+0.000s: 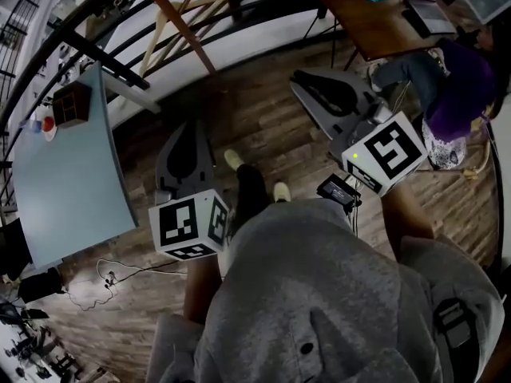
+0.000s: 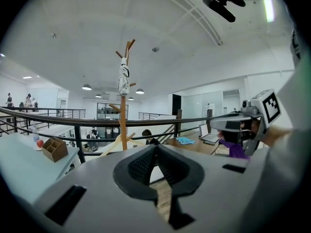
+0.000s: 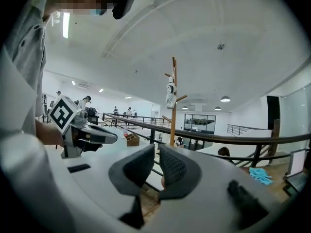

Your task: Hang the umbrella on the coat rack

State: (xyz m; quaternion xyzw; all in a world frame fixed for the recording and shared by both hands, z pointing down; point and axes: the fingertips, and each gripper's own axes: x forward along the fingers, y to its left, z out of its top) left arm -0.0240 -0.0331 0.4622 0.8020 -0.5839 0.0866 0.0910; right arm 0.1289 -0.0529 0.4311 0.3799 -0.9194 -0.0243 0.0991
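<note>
The wooden coat rack (image 2: 123, 115) stands beyond a black railing. A folded white umbrella (image 2: 123, 79) hangs from one of its upper pegs. The right gripper view shows the same coat rack (image 3: 173, 106) and umbrella (image 3: 170, 95) further off. Both grippers are held near my waist, well short of the rack. My left gripper (image 2: 156, 147) is shut with nothing between its jaws. My right gripper (image 3: 156, 149) is shut and empty too. From above, the left gripper (image 1: 190, 130) and right gripper (image 1: 302, 78) hang over the wooden floor. Only the rack's legs (image 1: 185, 13) show there.
A black railing (image 2: 97, 121) runs between me and the rack. A pale blue table (image 1: 72, 174) with a small wooden box (image 1: 70, 104) stands to my left. At the right are a wooden desk (image 1: 375, 22) with a laptop and a seated person in purple (image 1: 459, 86).
</note>
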